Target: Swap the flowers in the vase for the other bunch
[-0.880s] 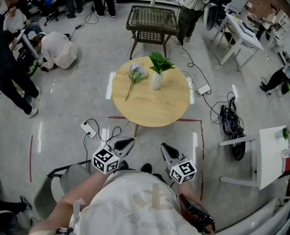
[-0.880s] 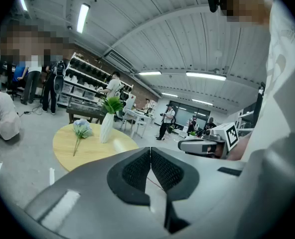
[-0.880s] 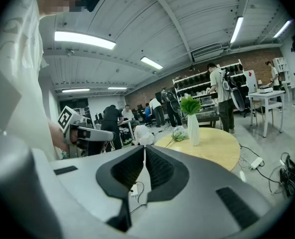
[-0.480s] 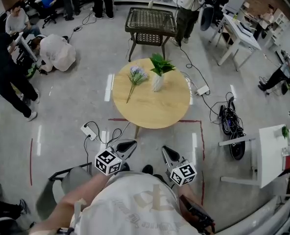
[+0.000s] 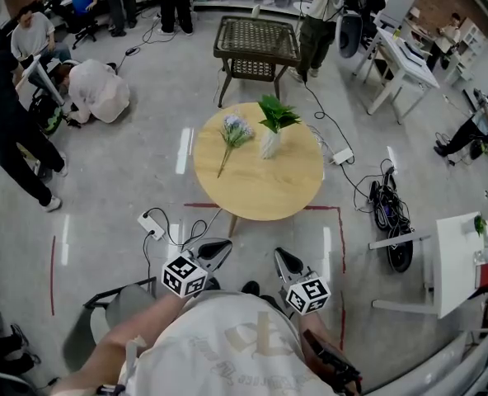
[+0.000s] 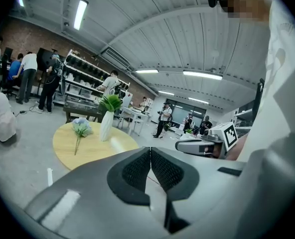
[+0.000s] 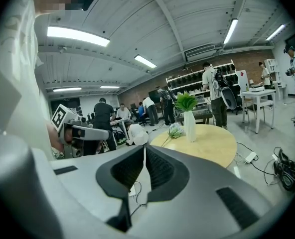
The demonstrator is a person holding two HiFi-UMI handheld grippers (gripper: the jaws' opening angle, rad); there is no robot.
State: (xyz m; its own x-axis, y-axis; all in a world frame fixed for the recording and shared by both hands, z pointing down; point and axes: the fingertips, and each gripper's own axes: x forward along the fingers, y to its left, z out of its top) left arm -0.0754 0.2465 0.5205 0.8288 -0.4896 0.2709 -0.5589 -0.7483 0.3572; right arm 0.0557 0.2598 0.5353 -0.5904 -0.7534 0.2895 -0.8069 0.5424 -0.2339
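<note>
- Grippers are barely shifting over the last second. The left gripper (image 5: 218,246) and the right gripper (image 5: 282,257) are still hanging close to the person's body, well short of the table's near edge. Each has its jaws pressed together with nothing between them.
- The round pale wooden table (image 5: 260,192) is sliding slightly down and to the right in the head view. I am reading this as the person's head or body drifting, not as a reach beginning.
- The slender white vase (image 5: 269,144), holding the green leafy bunch (image 5: 277,114), is standing near the table's far edge.
- The loose lilac-blue flower bunch (image 5: 233,130) is lying just beside the vase on its left, with its stem trailing toward the left edge.
- The swap is looking unstarted. The person is needing to close in and open a gripper before pulling the leafy bunch out.
</note>
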